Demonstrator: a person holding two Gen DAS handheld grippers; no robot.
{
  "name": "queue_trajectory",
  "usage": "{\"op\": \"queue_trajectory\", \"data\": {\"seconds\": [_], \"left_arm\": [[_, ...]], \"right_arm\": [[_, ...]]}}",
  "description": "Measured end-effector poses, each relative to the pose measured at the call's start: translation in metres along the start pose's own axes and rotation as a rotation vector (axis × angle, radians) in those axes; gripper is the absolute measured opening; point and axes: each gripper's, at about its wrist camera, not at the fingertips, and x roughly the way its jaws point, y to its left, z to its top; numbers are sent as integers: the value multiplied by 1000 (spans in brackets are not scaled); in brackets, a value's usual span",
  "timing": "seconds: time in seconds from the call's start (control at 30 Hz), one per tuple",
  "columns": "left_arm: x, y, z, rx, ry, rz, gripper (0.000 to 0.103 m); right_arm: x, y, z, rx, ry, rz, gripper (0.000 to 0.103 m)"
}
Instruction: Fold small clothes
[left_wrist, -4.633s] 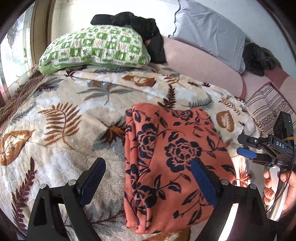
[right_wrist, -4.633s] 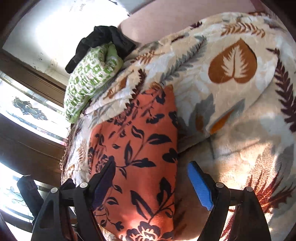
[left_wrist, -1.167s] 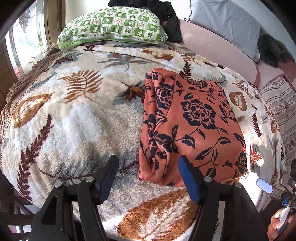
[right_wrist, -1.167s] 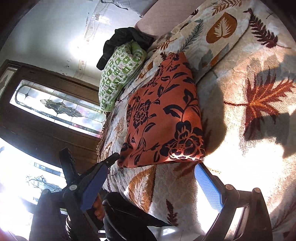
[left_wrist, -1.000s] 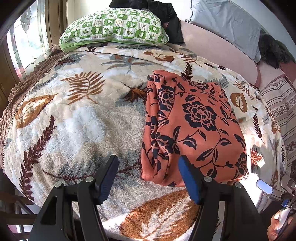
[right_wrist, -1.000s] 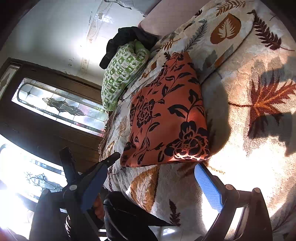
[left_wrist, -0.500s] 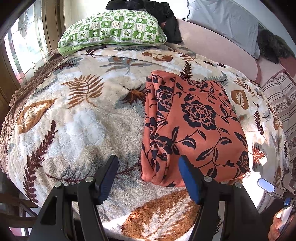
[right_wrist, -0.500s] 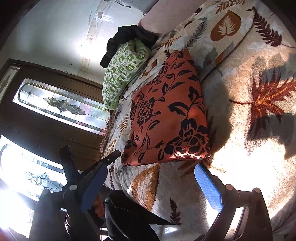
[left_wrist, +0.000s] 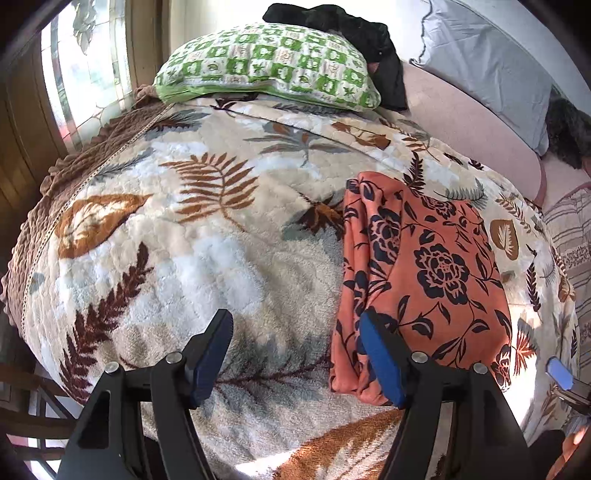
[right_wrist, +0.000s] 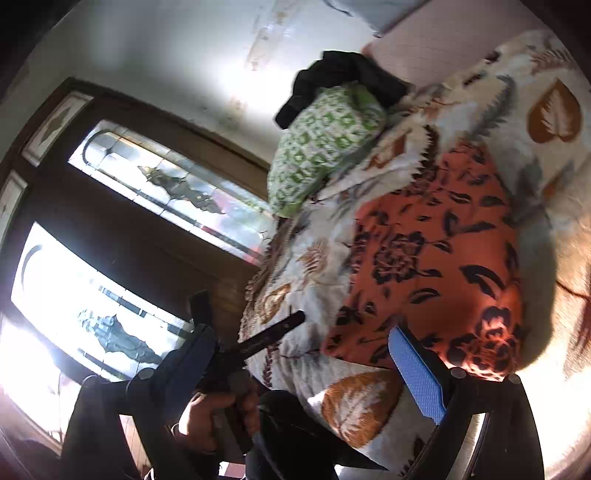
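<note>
Left hand-held gripper (left_wrist: 295, 354) jaws opening, empty, now farther left of the folded orange floral cloth (left_wrist: 424, 266).

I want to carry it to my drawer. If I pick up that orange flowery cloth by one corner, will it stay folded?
Probably not. The orange flowery cloth looks thin and soft, with loose wrinkled layers at its left edge, so it would likely flop open. It seems light, and may drag on the fuzzy blanket.
</note>
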Motion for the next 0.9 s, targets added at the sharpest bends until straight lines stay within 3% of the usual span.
{"op": "queue_trajectory", "data": {"seconds": [0.13,0.4,0.47,0.63,0.73,0.83,0.9], "left_arm": [[12,-28,9,66,14,-38,73],[34,-52,31,93,36,-95,75],[41,-49,35,81,48,-140,76],[66,-26,44,-37,94,-352,79],[85,-20,46,-80,131,-402,88],[110,-28,40,-47,200,-368,90],[108,-38,36,25,146,-362,92]], "right_arm": [[-26,-59,4,138,-66,-98,98],[-33,-94,36,166,-69,-176,98],[-25,-101,43,163,-52,-189,98],[8,-118,64,151,23,-230,98],[35,-127,78,148,75,-259,98],[64,-134,88,158,119,-276,98],[82,-133,91,148,146,-277,98]]}}
